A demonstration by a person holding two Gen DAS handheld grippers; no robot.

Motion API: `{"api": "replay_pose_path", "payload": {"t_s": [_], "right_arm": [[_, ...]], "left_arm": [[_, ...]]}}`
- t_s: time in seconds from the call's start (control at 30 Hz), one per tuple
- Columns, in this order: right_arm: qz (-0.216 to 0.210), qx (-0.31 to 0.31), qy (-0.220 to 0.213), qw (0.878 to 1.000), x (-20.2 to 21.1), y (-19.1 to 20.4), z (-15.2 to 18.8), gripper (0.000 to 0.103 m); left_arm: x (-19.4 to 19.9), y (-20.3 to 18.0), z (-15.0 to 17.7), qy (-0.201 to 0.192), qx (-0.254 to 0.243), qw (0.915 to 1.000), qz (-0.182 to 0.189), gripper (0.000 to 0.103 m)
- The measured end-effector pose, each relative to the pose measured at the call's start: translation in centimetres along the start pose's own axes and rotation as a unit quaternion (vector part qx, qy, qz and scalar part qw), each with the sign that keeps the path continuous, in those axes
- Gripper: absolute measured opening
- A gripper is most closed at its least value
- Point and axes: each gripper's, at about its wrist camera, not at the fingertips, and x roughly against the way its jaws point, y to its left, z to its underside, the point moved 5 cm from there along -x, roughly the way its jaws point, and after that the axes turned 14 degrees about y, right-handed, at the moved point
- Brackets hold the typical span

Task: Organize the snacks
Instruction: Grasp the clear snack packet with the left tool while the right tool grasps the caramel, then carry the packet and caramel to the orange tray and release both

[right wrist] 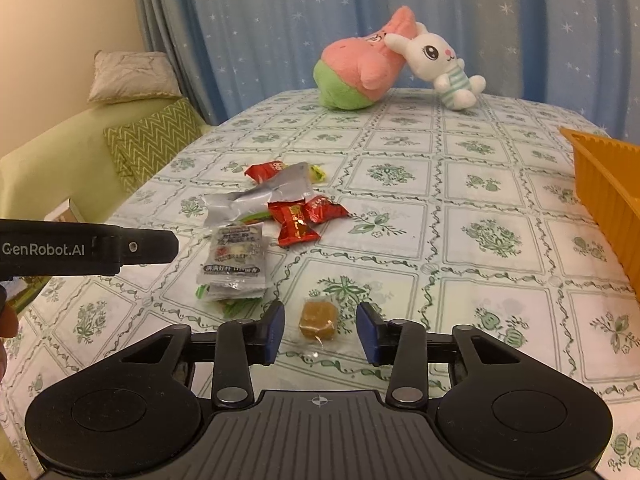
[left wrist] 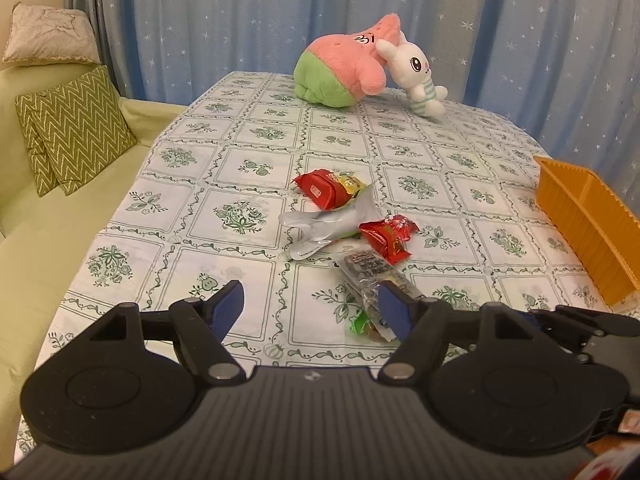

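The left tool (left wrist: 310, 310) hangs spread wide over the near part of the desk (left wrist: 248, 168), which wears a green-flowered cloth, and nothing sits between its blue pads. Just past its right finger (left wrist: 394, 308) lies a clear packet (left wrist: 370, 270) with dark print, at the near end of a loose pile of snacks. Beyond it rests a red wrapper (left wrist: 386, 234), then a crumpled silver wrapper (left wrist: 324, 222), and farthest a red packet (left wrist: 324, 189) with a yellow-green one touching it.

The right tool (right wrist: 320, 330) is also spread, its fingers standing on either side of a brown candy (right wrist: 316, 318) in clear wrap that lies on the cloth; the pads are apart from it, not pinching. The pile sits to the far left of that candy, the clear packet (right wrist: 234, 258) nearest.

An orange basket (right wrist: 608, 188) stands at the right edge of the desk, well apart from the snacks. At the far end a pink and green plush (right wrist: 360, 72) leans against a white bunny (right wrist: 444, 64). A green sofa (left wrist: 48, 216) with zigzag cushions (left wrist: 76, 128) runs along the left.
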Motion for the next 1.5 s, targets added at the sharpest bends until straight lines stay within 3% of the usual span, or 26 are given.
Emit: {"api": "replay_pose_path", "payload": {"t_s": [0.17,0.27,0.5,0.73,0.8,1.13,1.5], "right_arm": [[0.021,0.026,0.004,0.999,-0.8,0.7,0.3,0.025],[0.025,0.031,0.003,0.999,-0.8,0.7,0.4,0.022],[0.042,0.011,-0.022,0.999,0.8,-1.0,-0.3,0.022],[0.056,-0.028,-0.019,0.998,1.4,-3.8,-0.4,0.022],[0.057,-0.034,-0.018,0.998,1.5,-4.2,-0.4,0.022],[0.049,-0.046,-0.019,0.998,1.8,-4.8,-0.6,0.022],[0.048,-0.054,-0.028,0.997,2.7,-5.1,-0.9,0.022]], "left_arm": [[-0.2,-0.1,0.0,0.004,0.002,1.0000,0.004,0.072],[-0.4,-0.4,0.0,0.006,0.001,1.0000,0.006,0.072],[-1.5,-2.2,-0.4,0.011,-0.013,0.9997,0.018,0.072],[-3.8,-4.3,-1.8,0.019,-0.026,0.9993,0.020,0.072],[-4.5,-4.7,-2.1,0.025,-0.029,0.9991,0.021,0.070],[-5.6,-5.3,-1.9,0.040,-0.063,0.9972,-0.010,0.042],[-4.3,-5.1,-1.7,0.029,-0.064,0.9975,0.002,0.034]]}}
